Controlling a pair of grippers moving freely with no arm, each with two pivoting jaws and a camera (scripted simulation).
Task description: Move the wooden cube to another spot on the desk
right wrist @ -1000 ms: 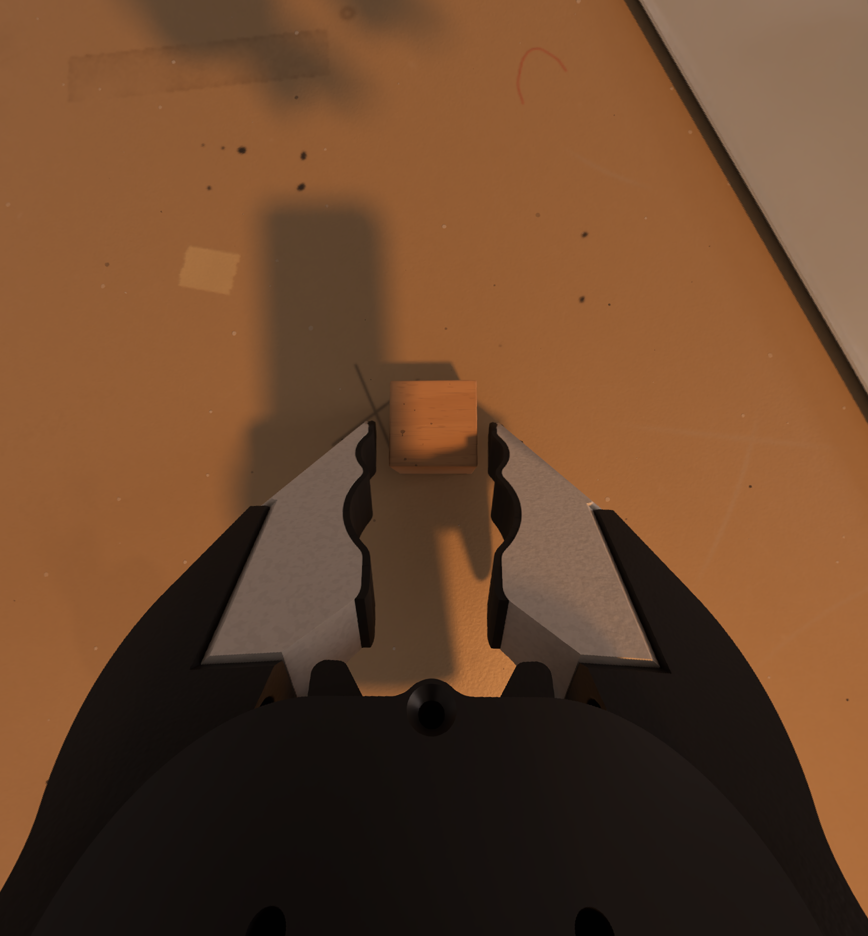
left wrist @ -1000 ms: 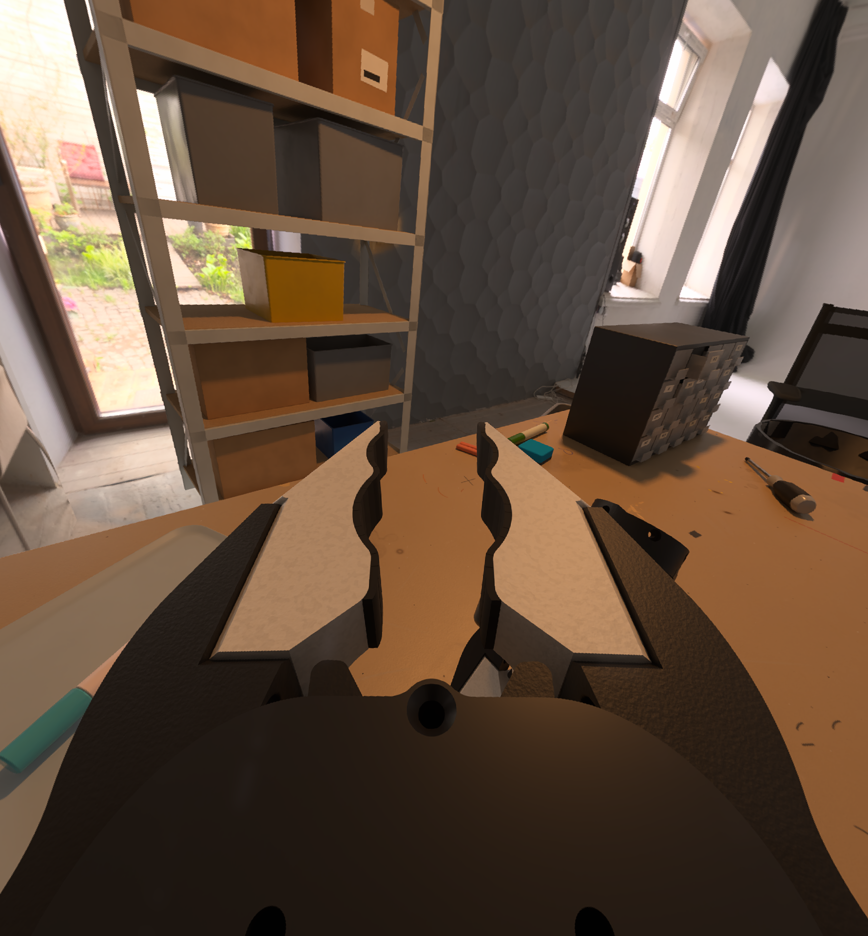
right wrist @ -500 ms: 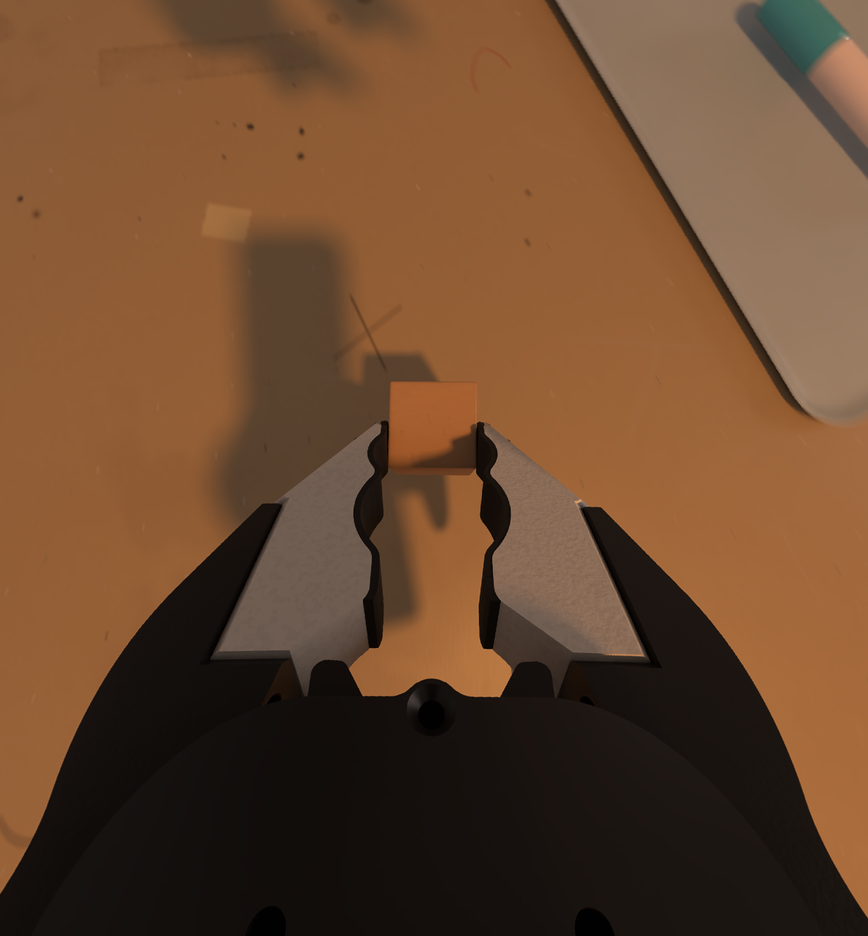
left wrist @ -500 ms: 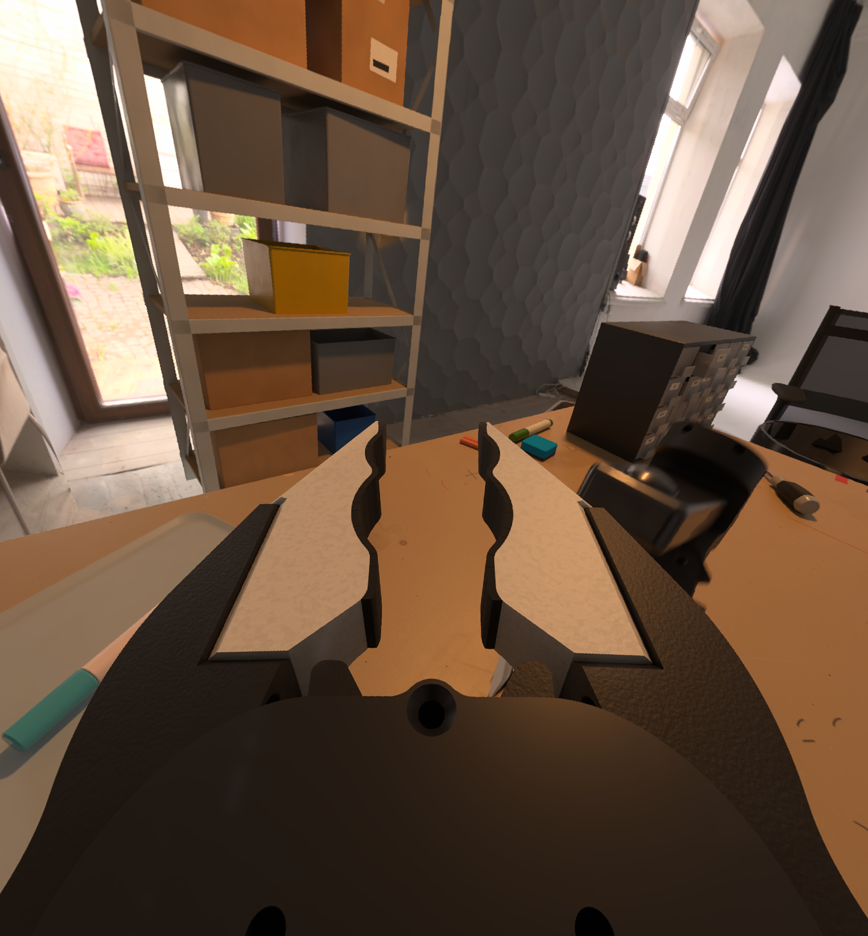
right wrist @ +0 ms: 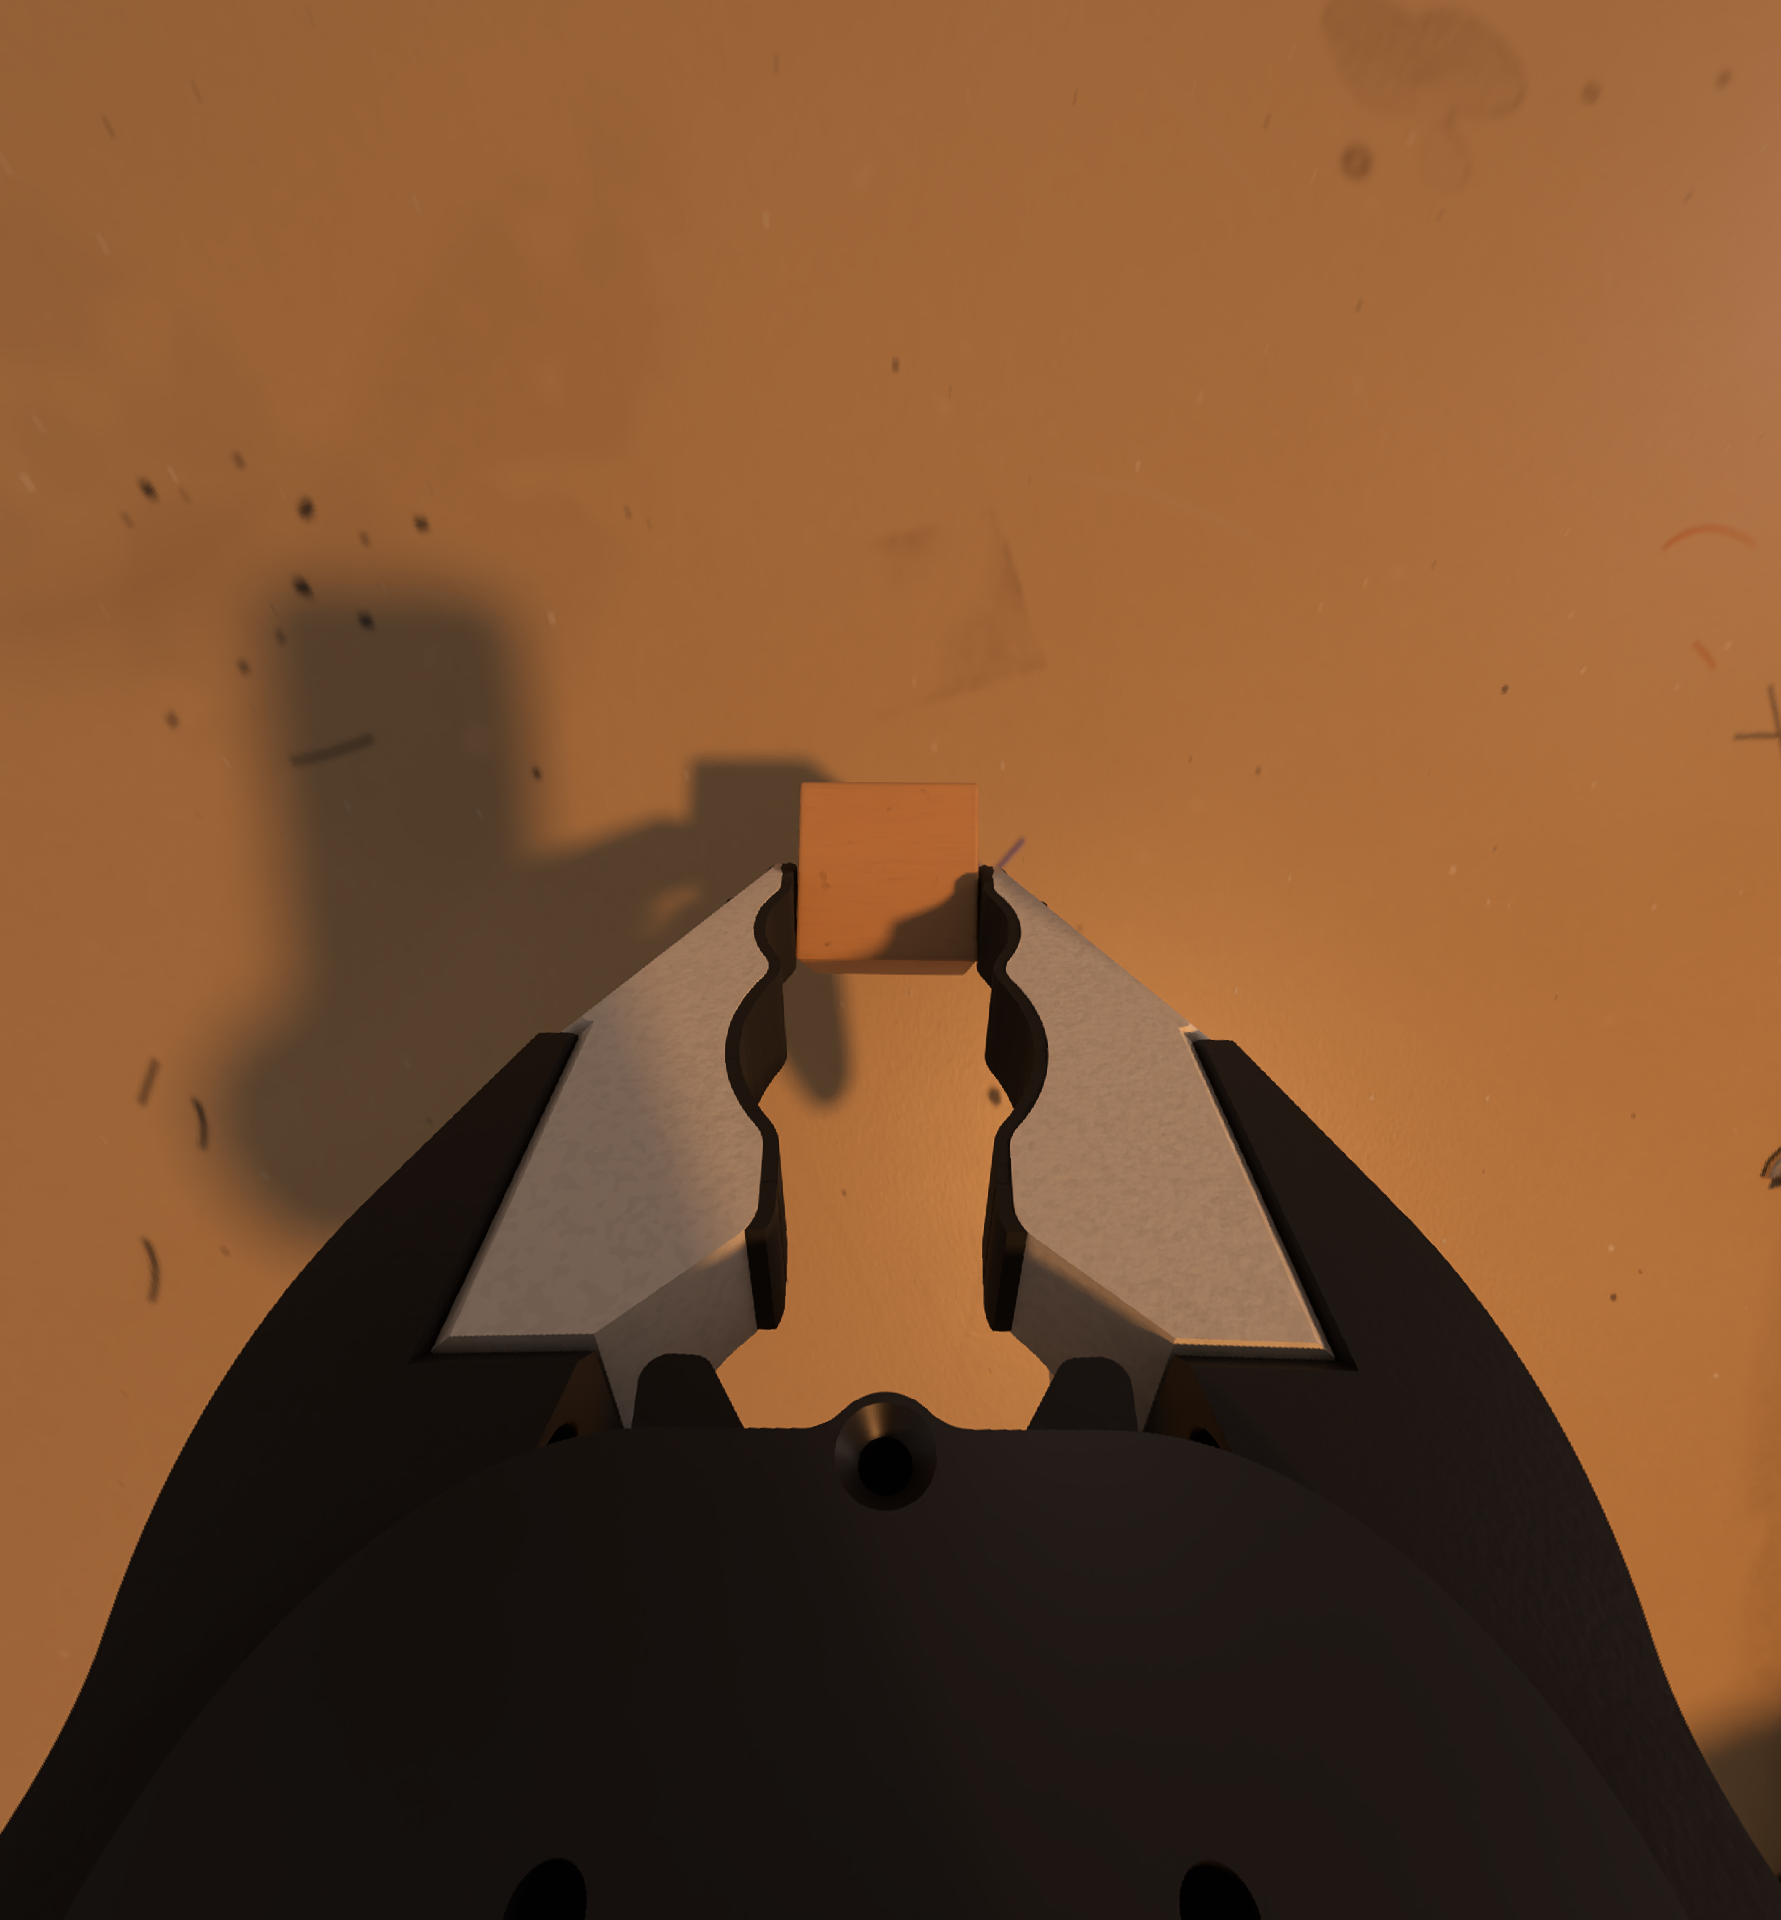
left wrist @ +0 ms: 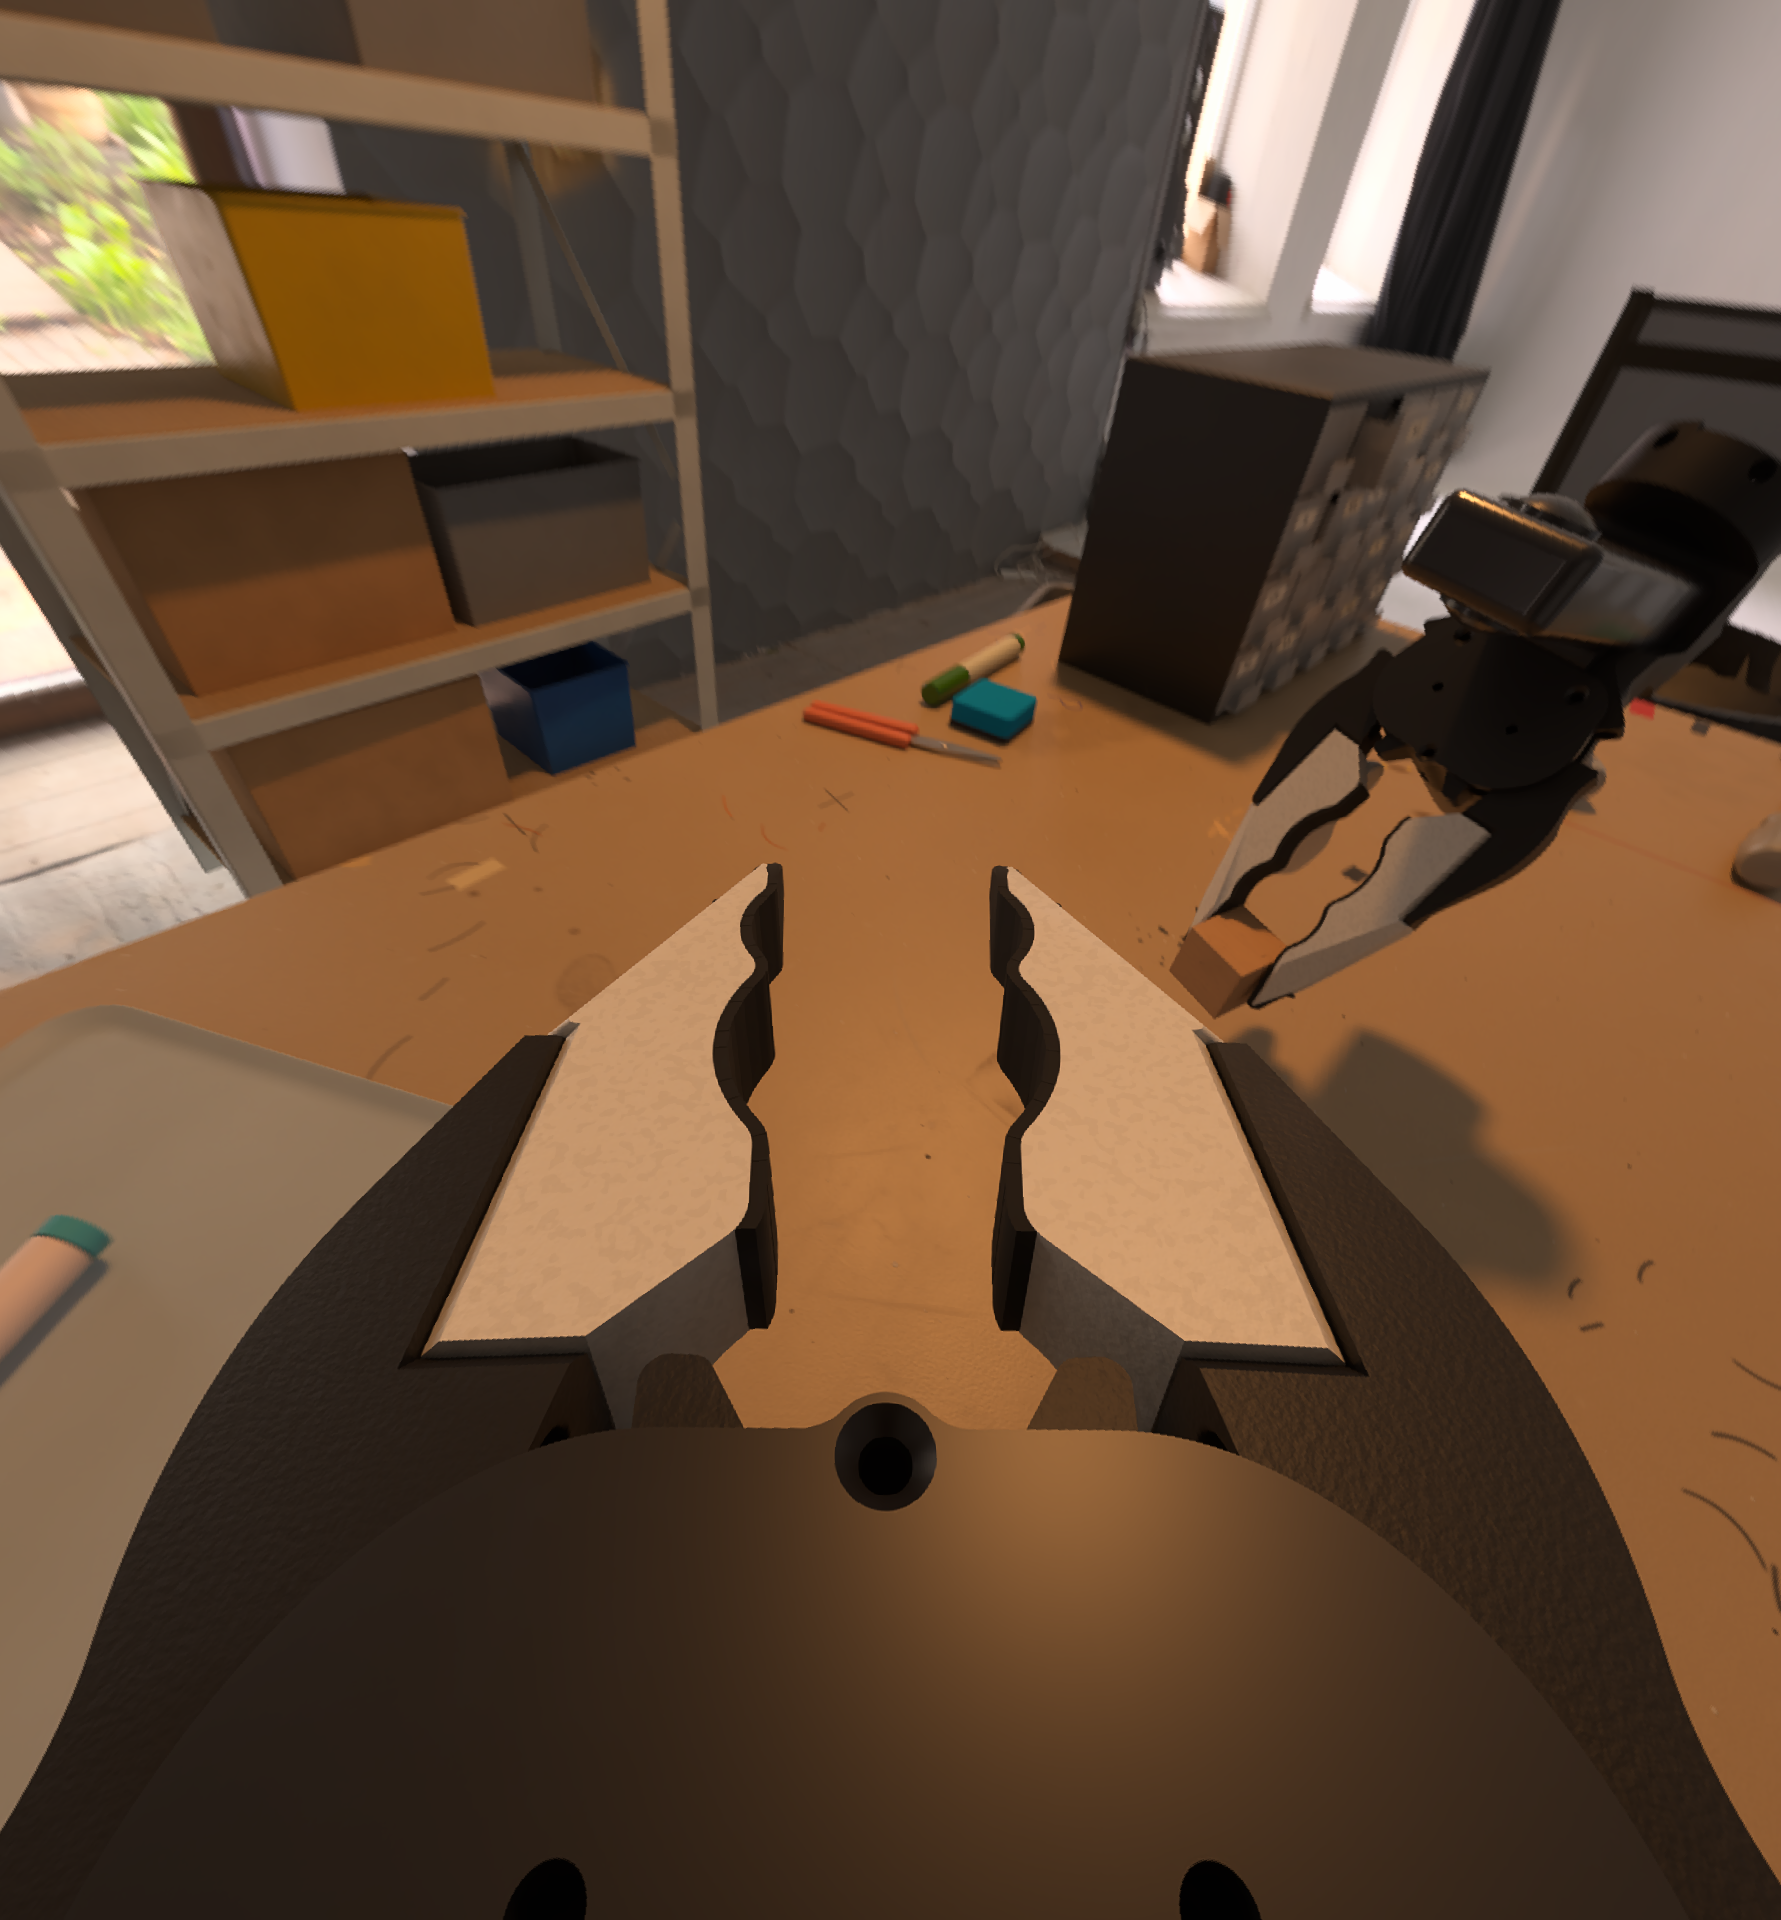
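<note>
right gripper (right wrist: 884, 883) clamps wooden cube (right wrist: 886, 873) above bare desk (right wrist: 1281, 416) | left gripper (left wrist: 886, 883) agape, empty

Place: workshop or hobby room, indoors.
Worktop: scratched, speckled wooden desk (left wrist: 886, 1143) beneath the left gripper (left wrist: 886, 904).
Storage: shelving unit (left wrist: 366, 416) ahead-left, loaded with boxes and bins; small-parts drawer cabinet (left wrist: 1260, 530) ahead-right.
Tools: orange-handled knife (left wrist: 896, 732), marker (left wrist: 972, 669) ahead.
</note>
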